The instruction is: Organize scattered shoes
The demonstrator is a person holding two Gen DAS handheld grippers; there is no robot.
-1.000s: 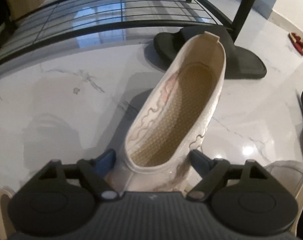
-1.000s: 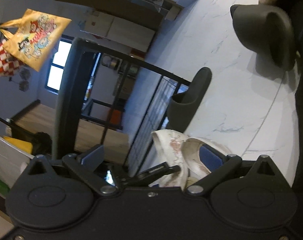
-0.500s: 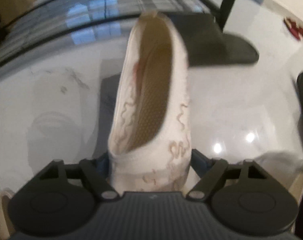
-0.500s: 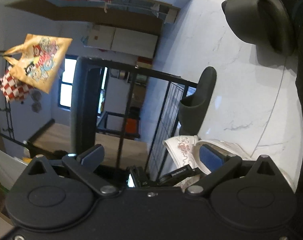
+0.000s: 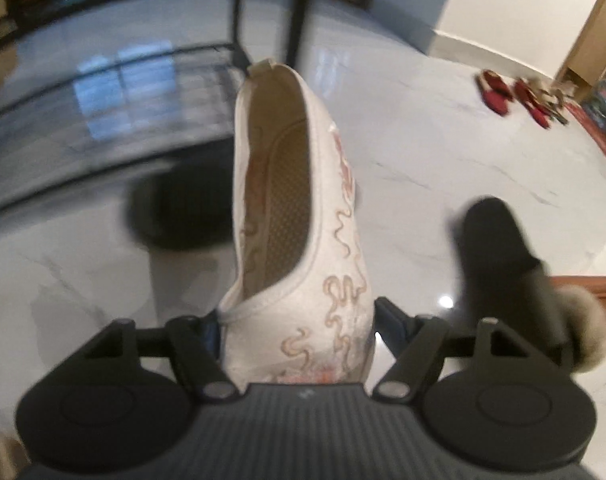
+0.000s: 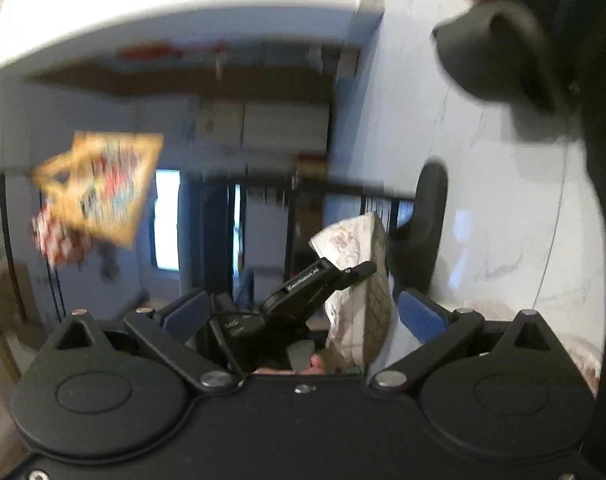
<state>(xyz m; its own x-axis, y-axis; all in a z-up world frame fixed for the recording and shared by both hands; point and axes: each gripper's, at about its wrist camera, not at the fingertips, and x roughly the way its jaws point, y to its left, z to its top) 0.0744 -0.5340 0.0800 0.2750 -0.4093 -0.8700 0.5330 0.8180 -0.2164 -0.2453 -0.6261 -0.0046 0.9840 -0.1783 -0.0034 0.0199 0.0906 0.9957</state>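
Note:
My left gripper (image 5: 297, 326) is shut on the toe of a white embroidered shoe (image 5: 299, 216) and holds it in the air, heel pointing away toward the black shoe rack (image 5: 115, 76). The right wrist view shows the same white shoe (image 6: 361, 276) from the side, clamped in the left gripper's black fingers (image 6: 323, 280). My right gripper (image 6: 303, 316) is open and holds nothing; the shoe hangs beyond its blue pads (image 6: 421, 316). A black slipper (image 5: 183, 212) lies on the floor under the lifted shoe.
A black furry slipper (image 5: 515, 264) lies on the marble floor at the right. A red pair of shoes (image 5: 511, 96) lies far right by a doorway. A yellow bag (image 6: 99, 188) hangs in the background. A dark slipper (image 6: 423, 220) stands by the rack.
My left gripper has lifted the white shoe off the floor and swung right; the rack has dropped back and the red shoes have come into view. The right gripper has stayed open.

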